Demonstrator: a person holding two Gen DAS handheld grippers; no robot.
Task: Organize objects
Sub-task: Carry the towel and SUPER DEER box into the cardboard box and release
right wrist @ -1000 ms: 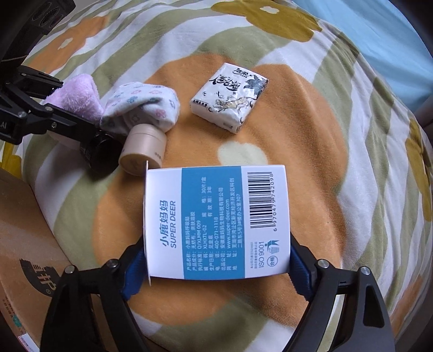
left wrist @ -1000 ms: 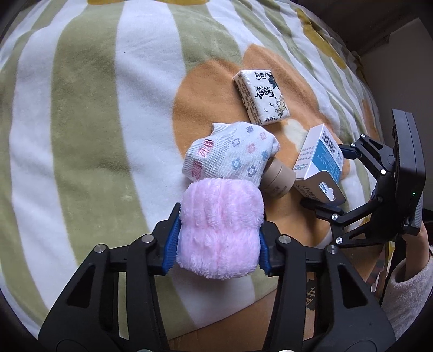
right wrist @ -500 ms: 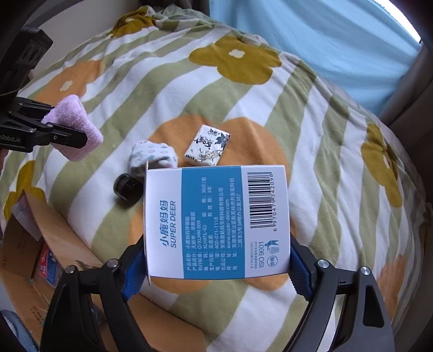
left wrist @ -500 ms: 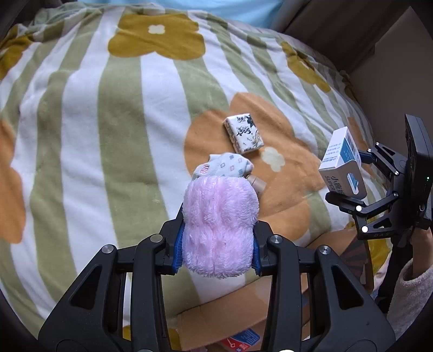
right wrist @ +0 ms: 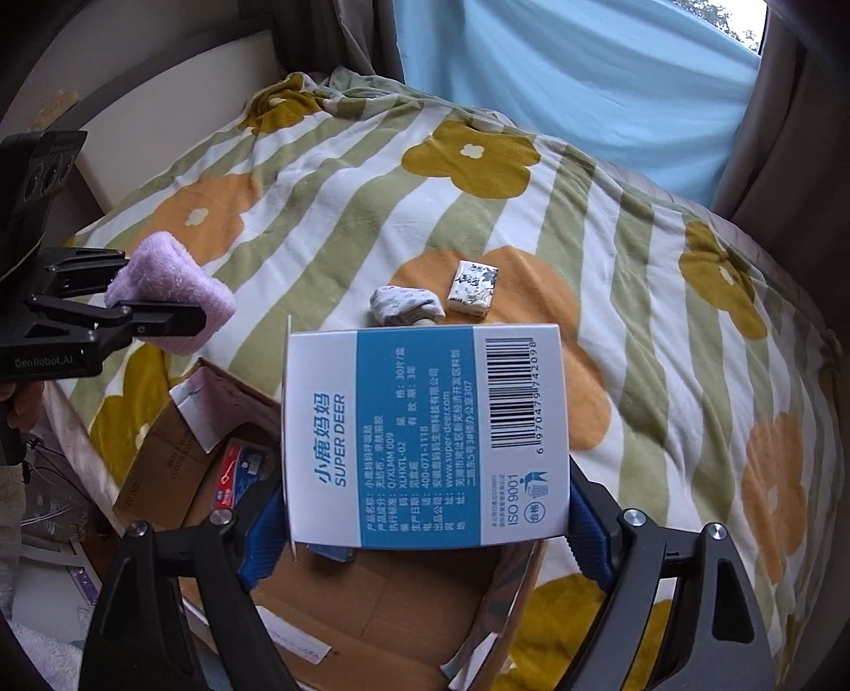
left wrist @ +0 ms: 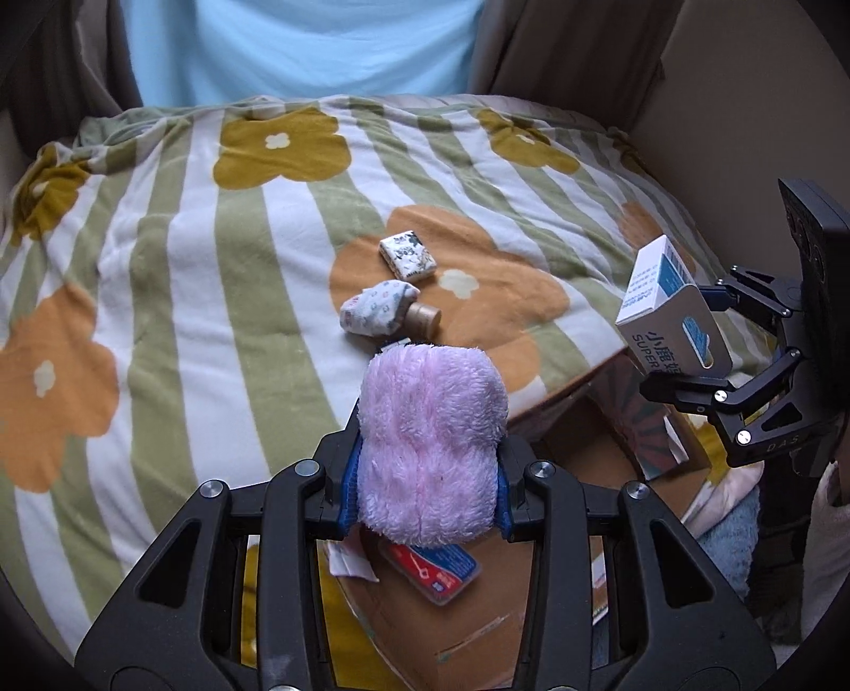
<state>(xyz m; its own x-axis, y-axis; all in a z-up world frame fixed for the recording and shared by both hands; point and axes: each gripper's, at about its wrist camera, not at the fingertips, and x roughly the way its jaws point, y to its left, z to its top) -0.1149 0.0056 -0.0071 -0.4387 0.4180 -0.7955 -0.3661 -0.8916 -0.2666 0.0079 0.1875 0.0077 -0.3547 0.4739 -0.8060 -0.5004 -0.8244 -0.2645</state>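
Bed: striped flower blanket (left wrist: 175, 297) fills both views, blue curtain (left wrist: 297, 48) behind it.
Box: open cardboard box (right wrist: 340, 600) sits on the floor against the bed's near edge; a red and blue packet (left wrist: 433, 571) already lies inside, so some sorting looks done.
Right gripper (right wrist: 425, 515): clamped on the white and blue carton (right wrist: 425, 436), pads pressed on its 2 short sides, held in the air over the box.
Left gripper (left wrist: 425, 473): closed tight on the pink fluffy cloth (left wrist: 427, 441), also lifted, above the box's edge.
Left on bed: 3 things, close together on the orange flower: a patterned sock (left wrist: 377, 313), a tissue pack (left wrist: 408, 256) just beyond it, and a tan cylinder (left wrist: 422, 318) touching the sock.
Hedge: other box contents are mostly hidden by the carton and the cloth, so the count inside is unclear.
Progress: judged roughly midway; 2 items are in hand and not yet dropped.
Remaining: release both into the box, then fetch the 3 from the blanket.
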